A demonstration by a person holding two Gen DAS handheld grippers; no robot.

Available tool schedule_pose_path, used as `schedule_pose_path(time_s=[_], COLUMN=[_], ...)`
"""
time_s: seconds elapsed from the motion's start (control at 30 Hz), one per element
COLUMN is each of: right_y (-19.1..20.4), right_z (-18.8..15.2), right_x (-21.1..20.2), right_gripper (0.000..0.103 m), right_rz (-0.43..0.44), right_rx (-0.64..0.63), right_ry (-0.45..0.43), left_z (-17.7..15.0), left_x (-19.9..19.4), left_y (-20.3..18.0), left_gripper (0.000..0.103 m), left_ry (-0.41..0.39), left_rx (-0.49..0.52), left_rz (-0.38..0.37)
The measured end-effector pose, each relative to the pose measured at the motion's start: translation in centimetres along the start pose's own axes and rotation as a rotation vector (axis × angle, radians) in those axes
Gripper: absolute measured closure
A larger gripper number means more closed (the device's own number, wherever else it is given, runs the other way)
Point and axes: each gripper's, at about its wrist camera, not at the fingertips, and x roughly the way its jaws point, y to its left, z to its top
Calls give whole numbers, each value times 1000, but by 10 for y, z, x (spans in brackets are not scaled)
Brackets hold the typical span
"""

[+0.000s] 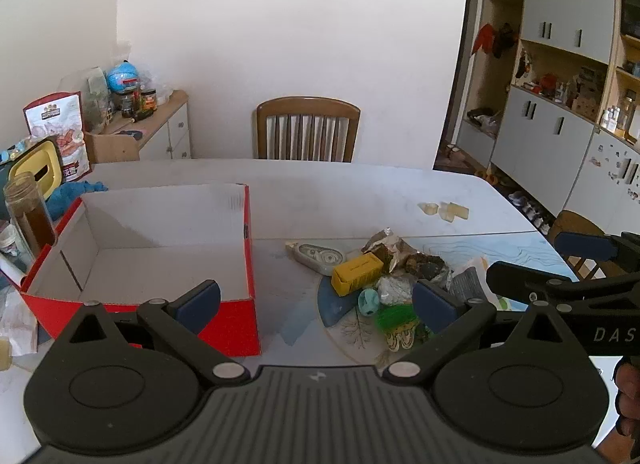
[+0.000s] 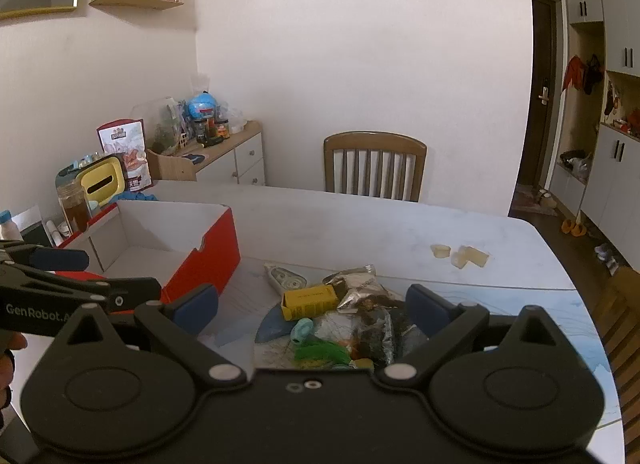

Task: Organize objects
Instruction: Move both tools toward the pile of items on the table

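On the white table (image 1: 360,192), the heap of small objects (image 2: 340,324) lies just ahead of your right gripper (image 2: 312,314), whose jaws are released and hold nothing. Your left gripper (image 1: 316,304) is likewise spread wide, its left pad before the red box (image 1: 240,328) and the yellow carton (image 1: 357,273) beyond its right pad.

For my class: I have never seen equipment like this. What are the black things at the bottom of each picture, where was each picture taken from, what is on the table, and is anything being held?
Each black device is a hand-held gripper, with a camera looking along its two fingers. One picture comes from the left gripper, the other from the right gripper. Both are open and hold nothing. On the white table stand an empty red box and a pile of small items, including a yellow box and a correction tape.
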Motion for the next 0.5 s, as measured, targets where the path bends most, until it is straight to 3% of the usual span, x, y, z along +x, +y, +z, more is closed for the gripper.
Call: schedule_pose_path(time_s=[0.5], right_y=[4], right_z=[1], right_x=[10], right_gripper=[4], right_rz=[-85], right_rx=[56], right_ry=[9], left_z=[10], left_x=[23], left_y=[19], left_gripper=[0], left_ry=[21], left_rx=[40], left_rz=[-99])
